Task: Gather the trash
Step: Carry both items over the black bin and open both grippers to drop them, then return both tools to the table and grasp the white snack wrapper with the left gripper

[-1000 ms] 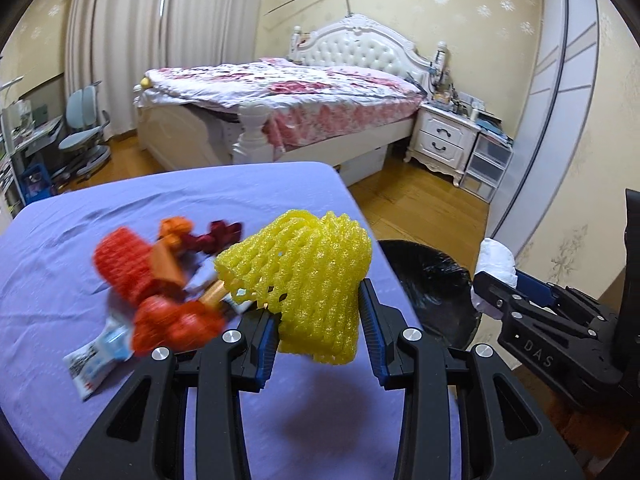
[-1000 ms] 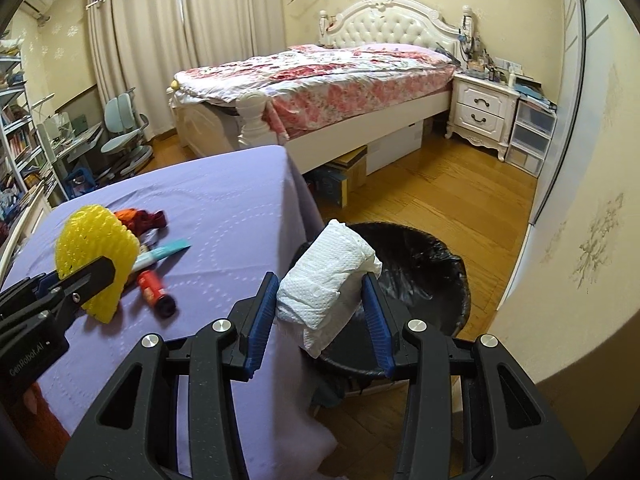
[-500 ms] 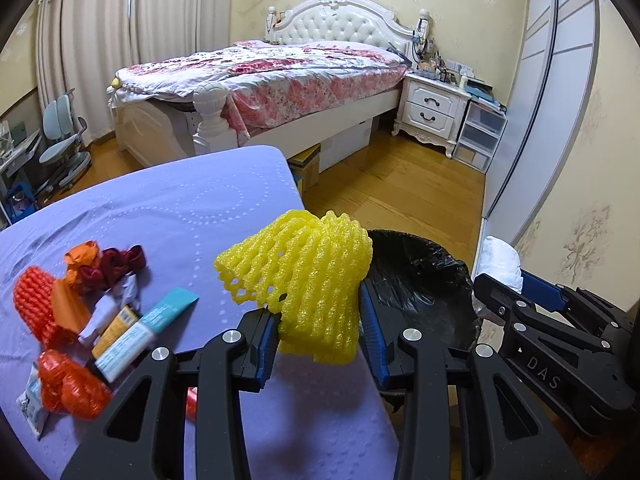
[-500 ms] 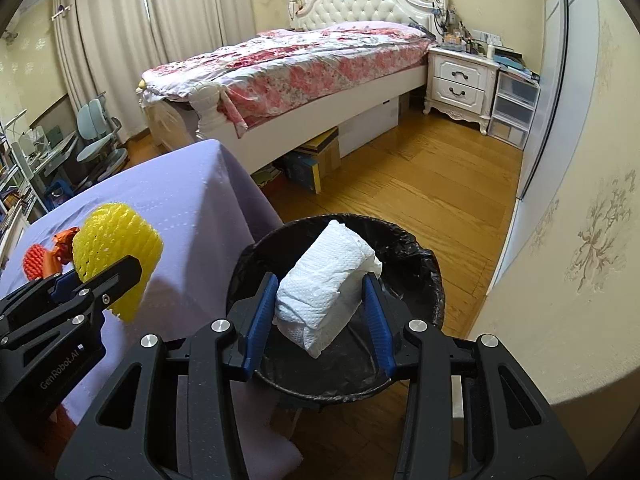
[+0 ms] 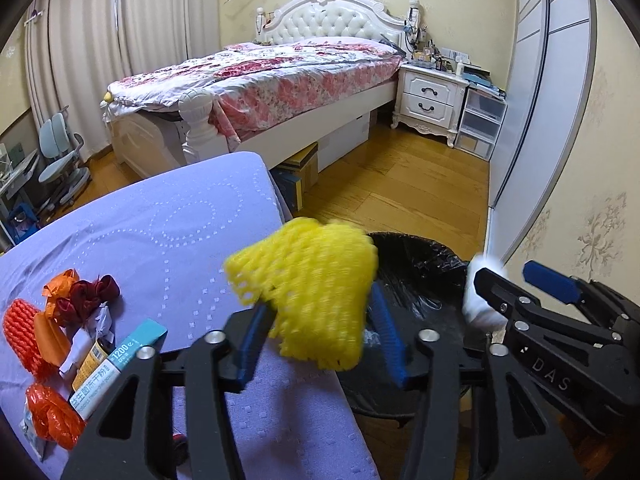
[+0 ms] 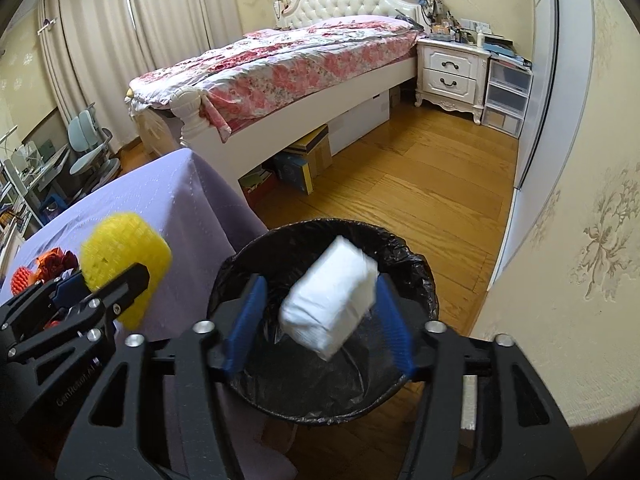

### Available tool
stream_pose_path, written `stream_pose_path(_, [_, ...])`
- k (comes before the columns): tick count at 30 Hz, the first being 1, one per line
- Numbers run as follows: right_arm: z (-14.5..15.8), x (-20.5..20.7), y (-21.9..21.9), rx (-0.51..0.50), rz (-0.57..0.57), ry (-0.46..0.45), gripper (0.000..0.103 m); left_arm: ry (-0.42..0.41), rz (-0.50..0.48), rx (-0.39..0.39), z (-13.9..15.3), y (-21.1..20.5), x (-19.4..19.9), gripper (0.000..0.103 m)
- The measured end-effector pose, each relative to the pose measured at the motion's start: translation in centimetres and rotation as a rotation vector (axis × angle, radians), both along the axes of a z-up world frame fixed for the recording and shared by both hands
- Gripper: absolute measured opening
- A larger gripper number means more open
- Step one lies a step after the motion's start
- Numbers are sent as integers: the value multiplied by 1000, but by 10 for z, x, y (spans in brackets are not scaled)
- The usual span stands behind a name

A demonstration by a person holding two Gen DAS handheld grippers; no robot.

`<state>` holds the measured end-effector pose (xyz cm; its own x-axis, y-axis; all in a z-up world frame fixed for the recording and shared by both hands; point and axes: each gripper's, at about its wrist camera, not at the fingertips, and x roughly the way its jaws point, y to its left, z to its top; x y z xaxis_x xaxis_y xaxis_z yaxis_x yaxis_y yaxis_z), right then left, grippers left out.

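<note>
White tissue wad [image 6: 330,294] drops free between the spread right gripper [image 6: 318,320] fingers, bin [image 6: 424,276] dead ahead at twelve o'clock; left gripper [image 5: 318,340], also parted, loosely cradles yellow foam net [image 5: 308,292].

Yellow mesh foam sleeve [image 5: 316,296] at centre; white tissue wad [image 6: 330,306]. Black bin liner [image 6: 412,258] at 6 o'clock. Lilac dotted tablecloth [image 5: 172,224], orange netting [image 5: 22,332] at 8 o'clock.

A white folded paper wad [image 6: 330,298], tilted and blurred, hangs over the black-bagged round trash bin [image 6: 412,264]. A yellow foam net sleeve [image 5: 312,294] hangs at the bin's rim.
</note>
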<state>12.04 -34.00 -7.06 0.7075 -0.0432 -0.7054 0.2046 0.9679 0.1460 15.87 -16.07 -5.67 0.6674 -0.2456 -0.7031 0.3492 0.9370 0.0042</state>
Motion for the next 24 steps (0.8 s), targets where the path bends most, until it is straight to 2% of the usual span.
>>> stream_pose_path(8, [1, -3, -7, -12, -39, -2, 62, 5, 29, -19, 0, 4, 3, 76])
stream_pose_path(14, [3, -10, -12, -8, -64, -6, 66, -6, 40, -7, 3, 5, -2, 81])
stream_pose_path(24, [6, -21, -10, 3, -82, -12, 67, -24, 41, 3, 8, 8, -7, 82])
